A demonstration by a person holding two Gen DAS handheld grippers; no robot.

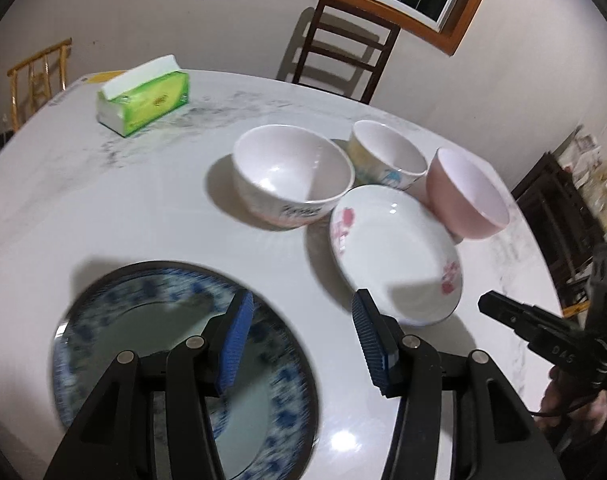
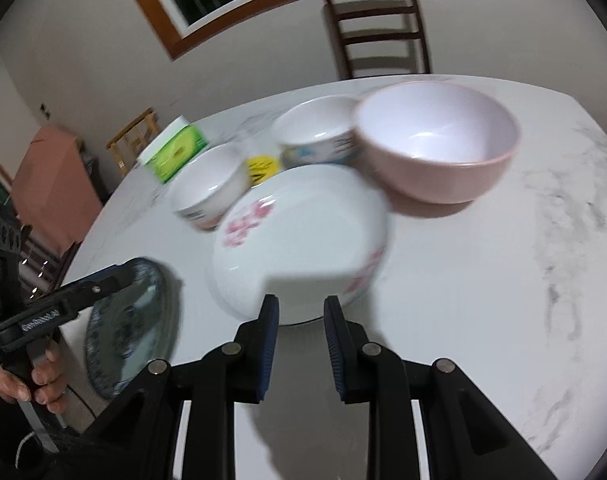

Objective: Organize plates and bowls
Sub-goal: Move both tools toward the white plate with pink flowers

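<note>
plates: we see a blue plate (image 1: 183, 364) at the tabletop (image 1: 103, 208) near edge, a floral plate (image 1: 395, 252) beside three bowls | bowls: white (image 1: 291, 176), small (image 1: 387, 152), pink (image 1: 467, 192), clustered | left hand-held gripper (image 1: 299, 340): half-spread, empty, over blue plate | right hand-held gripper (image 2: 301, 344): narrow gap, empty, before floral plate | tissue pack (image 1: 143, 96) far back

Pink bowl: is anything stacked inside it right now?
No. The right wrist view shows the pink bowl standing upright on the table with a bare, glossy interior and nothing in it.
</note>
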